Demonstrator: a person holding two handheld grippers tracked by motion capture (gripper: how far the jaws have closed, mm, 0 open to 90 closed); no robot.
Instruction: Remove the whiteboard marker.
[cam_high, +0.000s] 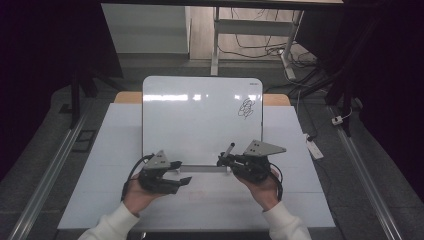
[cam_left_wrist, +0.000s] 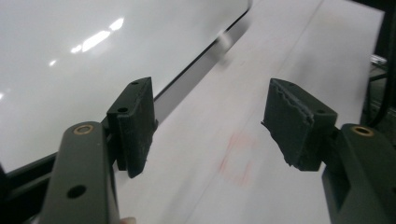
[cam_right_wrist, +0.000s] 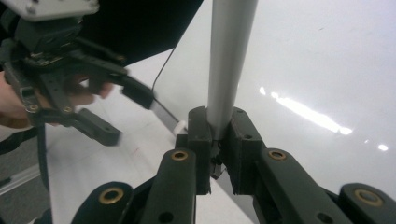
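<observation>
A white whiteboard lies on the white table, with a black scribble near its top right corner. My right gripper is at the board's bottom edge, shut on a grey marker that sticks up and away from it. In the right gripper view the marker's barrel rises from between the pads of my right gripper over the board. My left gripper is open beside the board's lower left edge. Nothing lies between its pads, which hover over the table.
A faint red smudge marks the table just in front of the board. Beyond the table stand desk legs and loose cables on the floor. Metal rails run along both sides of the table.
</observation>
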